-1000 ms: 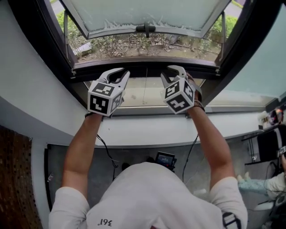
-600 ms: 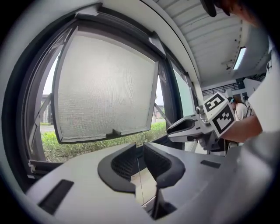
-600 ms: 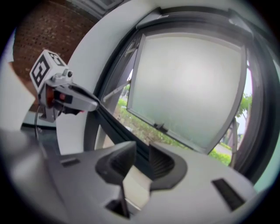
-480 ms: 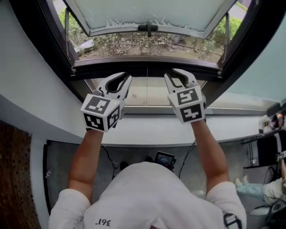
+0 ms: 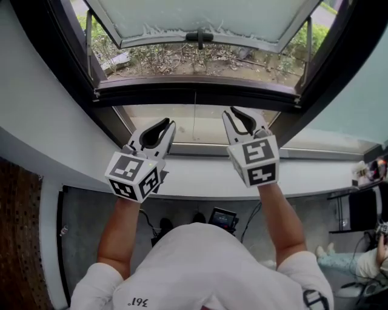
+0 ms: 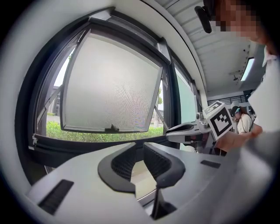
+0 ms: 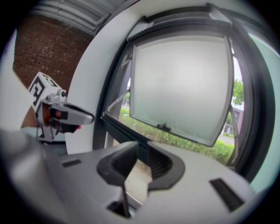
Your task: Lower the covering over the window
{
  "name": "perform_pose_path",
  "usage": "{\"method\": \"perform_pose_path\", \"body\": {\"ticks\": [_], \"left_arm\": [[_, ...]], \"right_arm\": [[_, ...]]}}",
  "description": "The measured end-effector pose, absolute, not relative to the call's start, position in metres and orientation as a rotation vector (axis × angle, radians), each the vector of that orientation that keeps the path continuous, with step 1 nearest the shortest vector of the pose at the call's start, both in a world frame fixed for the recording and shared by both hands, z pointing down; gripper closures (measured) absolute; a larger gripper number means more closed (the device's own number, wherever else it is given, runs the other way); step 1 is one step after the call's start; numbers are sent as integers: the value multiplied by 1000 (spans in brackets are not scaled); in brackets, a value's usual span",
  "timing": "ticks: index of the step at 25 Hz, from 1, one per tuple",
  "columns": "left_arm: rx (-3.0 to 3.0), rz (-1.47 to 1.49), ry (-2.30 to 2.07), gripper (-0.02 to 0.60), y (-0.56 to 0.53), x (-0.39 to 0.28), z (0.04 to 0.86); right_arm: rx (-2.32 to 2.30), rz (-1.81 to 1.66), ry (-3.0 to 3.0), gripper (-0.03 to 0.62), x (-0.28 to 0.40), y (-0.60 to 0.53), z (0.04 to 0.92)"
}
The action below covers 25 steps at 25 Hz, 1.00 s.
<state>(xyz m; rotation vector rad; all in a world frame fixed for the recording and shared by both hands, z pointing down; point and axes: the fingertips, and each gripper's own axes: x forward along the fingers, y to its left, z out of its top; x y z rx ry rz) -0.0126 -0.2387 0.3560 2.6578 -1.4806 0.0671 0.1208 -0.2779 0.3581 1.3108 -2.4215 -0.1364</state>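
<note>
A dark-framed window (image 5: 194, 91) has its frosted sash (image 5: 200, 18) swung outward, with a black handle (image 5: 200, 37) on its lower rail. No blind or other covering shows in any view. My left gripper (image 5: 168, 123) and right gripper (image 5: 228, 111) hover side by side before the lower fixed pane (image 5: 194, 124), above the white sill (image 5: 200, 175), touching nothing. The left gripper (image 6: 136, 148) is shut and empty. The right gripper (image 7: 143, 151) has just been closing; its jaws stand together with nothing between them. Each gripper view shows the sash (image 6: 109, 83) (image 7: 179, 87) straight ahead.
A brick wall (image 5: 18, 230) is at the left. Below the sill on the floor lie cables and a small device with a screen (image 5: 223, 215). A seated person (image 5: 351, 257) and dark furniture (image 5: 364, 206) are at the right edge. Shrubs (image 5: 182, 60) grow outside.
Both grippers have drawn back from the window frame toward the sill, lower in the head view. The right gripper has rolled, its cube now facing up squarely.
</note>
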Motion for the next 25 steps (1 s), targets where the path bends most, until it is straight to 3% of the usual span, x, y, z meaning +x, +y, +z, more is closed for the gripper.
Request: {"method": "perform_pose_path", "body": {"ticks": [25], "left_arm": [[2660, 105, -1303, 512, -108, -56, 389]], "right_arm": [[1408, 24, -2416, 536, 74, -159, 388]]}}
